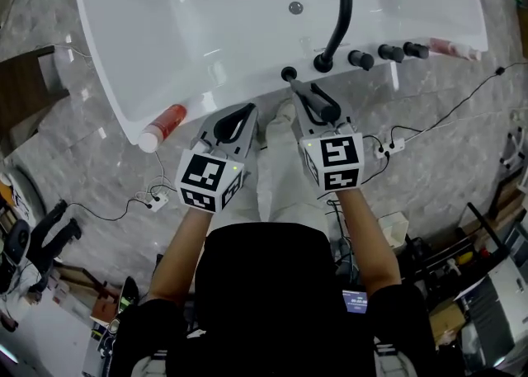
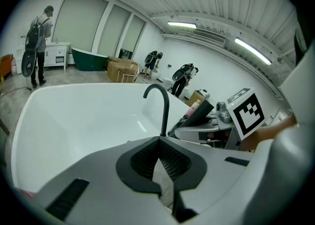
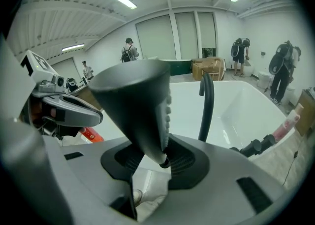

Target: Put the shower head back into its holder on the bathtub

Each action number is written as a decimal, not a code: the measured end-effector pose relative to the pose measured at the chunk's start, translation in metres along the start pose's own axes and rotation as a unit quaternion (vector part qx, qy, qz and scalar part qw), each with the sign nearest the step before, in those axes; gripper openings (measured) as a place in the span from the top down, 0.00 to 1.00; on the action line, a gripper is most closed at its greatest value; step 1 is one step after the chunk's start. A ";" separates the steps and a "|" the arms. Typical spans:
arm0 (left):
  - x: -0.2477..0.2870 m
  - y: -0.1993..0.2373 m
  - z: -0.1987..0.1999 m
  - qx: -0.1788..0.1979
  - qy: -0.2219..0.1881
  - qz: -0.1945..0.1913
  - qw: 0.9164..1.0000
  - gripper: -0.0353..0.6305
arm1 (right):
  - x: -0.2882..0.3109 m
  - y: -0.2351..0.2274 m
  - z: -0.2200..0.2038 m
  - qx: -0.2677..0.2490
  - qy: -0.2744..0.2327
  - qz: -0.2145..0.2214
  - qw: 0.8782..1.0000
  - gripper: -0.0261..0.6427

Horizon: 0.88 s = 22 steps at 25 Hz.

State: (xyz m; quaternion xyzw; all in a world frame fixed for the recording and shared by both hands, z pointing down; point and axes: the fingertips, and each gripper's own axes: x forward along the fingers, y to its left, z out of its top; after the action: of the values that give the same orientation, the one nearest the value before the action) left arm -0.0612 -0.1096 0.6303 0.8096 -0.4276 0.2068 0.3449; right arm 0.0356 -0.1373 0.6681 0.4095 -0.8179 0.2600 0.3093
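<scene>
The black shower head [image 1: 316,101] sits between the jaws of my right gripper [image 1: 320,105], which is shut on its handle, just in front of the tub's near rim. In the right gripper view the shower head [image 3: 140,98] rises as a dark cone from the pads. A small black round holder [image 1: 289,73] stands on the rim of the white bathtub [image 1: 124,95], slightly left of and beyond the shower head. My left gripper [image 1: 246,111] hovers beside the right one, shut with nothing in it [image 2: 160,143].
A curved black faucet spout [image 1: 338,12] and several black knobs [image 1: 360,59] line the rim to the right of the holder. A red and white bottle [image 1: 163,125] lies at the left corner, a pink one [image 1: 450,48] at the far right. Cables [image 1: 429,124] cross the marble floor.
</scene>
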 end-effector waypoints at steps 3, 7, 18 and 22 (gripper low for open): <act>0.007 0.006 -0.008 -0.001 0.006 0.003 1.000 0.93 | 0.012 -0.002 -0.011 -0.002 0.009 -0.001 1.000 0.75; 0.019 0.014 -0.020 0.003 0.017 0.007 1.000 0.93 | 0.026 -0.006 -0.028 -0.001 0.022 -0.002 1.000 0.75; 0.038 0.035 -0.042 -0.004 0.017 0.032 0.999 0.93 | 0.062 -0.011 -0.058 -0.004 0.048 0.008 0.999 0.75; 0.041 0.045 -0.046 -0.004 0.017 0.043 0.999 0.93 | 0.074 -0.014 -0.062 -0.001 0.049 0.008 0.999 0.75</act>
State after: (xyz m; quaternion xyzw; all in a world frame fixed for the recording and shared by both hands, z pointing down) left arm -0.0783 -0.1162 0.7040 0.7855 -0.4566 0.2338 0.3462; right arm 0.0307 -0.1405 0.7662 0.3893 -0.8057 0.2809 0.3471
